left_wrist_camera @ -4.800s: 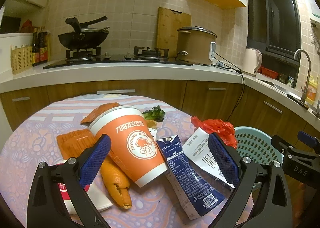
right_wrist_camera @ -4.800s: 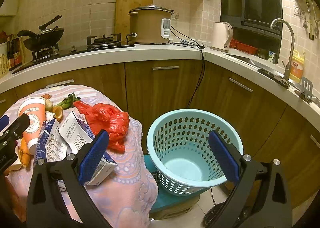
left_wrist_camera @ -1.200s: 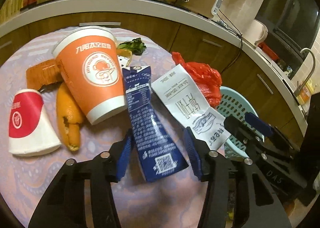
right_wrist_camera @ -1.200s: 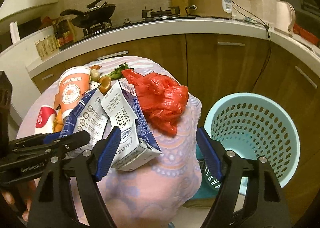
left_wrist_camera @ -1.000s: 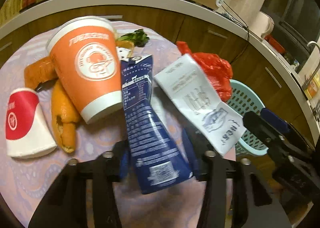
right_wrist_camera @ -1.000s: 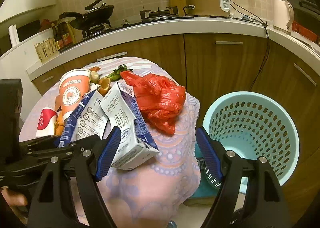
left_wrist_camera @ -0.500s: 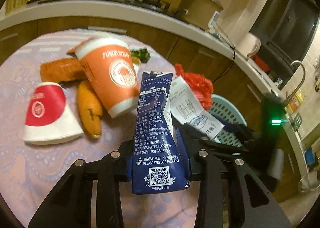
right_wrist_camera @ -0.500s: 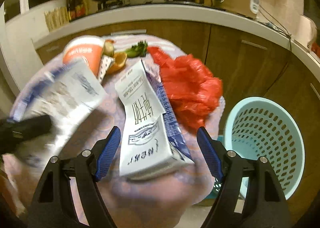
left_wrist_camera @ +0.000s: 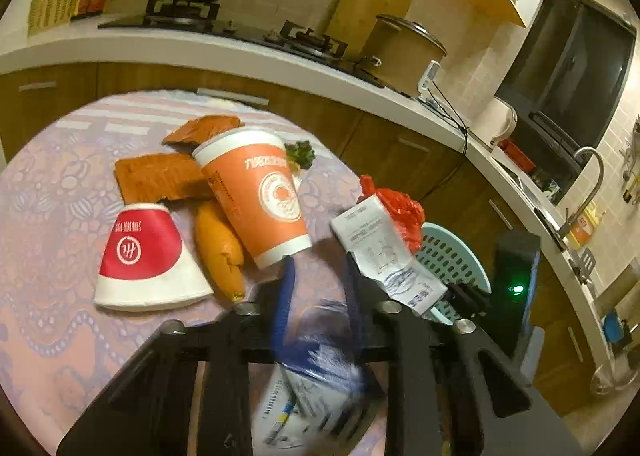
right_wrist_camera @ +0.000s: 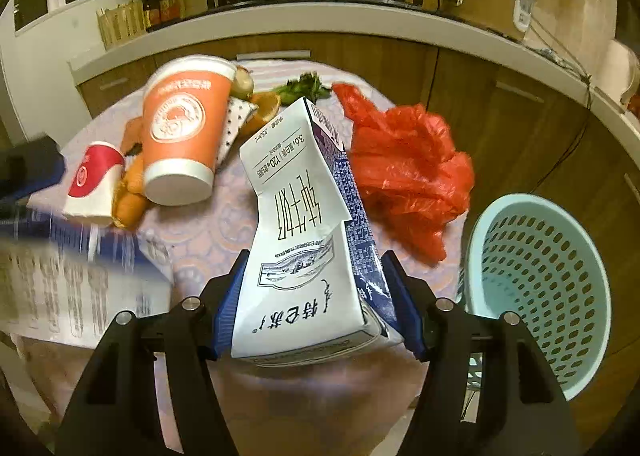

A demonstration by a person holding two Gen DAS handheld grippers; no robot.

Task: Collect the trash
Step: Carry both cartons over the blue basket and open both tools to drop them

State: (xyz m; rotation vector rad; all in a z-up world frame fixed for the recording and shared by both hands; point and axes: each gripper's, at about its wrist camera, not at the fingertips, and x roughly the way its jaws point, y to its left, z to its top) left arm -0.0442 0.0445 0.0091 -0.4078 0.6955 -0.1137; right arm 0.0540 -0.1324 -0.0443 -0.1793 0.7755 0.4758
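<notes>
Patterned lilac cloth covers the round worktop (right_wrist_camera: 208,232), with wood-fronted kitchen cabinets curving behind it. At far left a flattened red-and-white paper cup (left_wrist_camera: 144,256) lies beside a lumpy orange peel (left_wrist_camera: 218,252) and a tall orange paper cup (right_wrist_camera: 184,136) tipped on its side. The left claw (left_wrist_camera: 320,292) has its blue pads drawn close together, and a blurred blue-and-white carton (left_wrist_camera: 312,392) hangs low between its arms. The right claw (right_wrist_camera: 316,304) has just been closing, and its pads now press the sides of a creased white milk carton (right_wrist_camera: 304,240). A crumpled red plastic bag (right_wrist_camera: 404,168) follows, then a perforated pale-blue basket (right_wrist_camera: 536,288) off the worktop's edge.
</notes>
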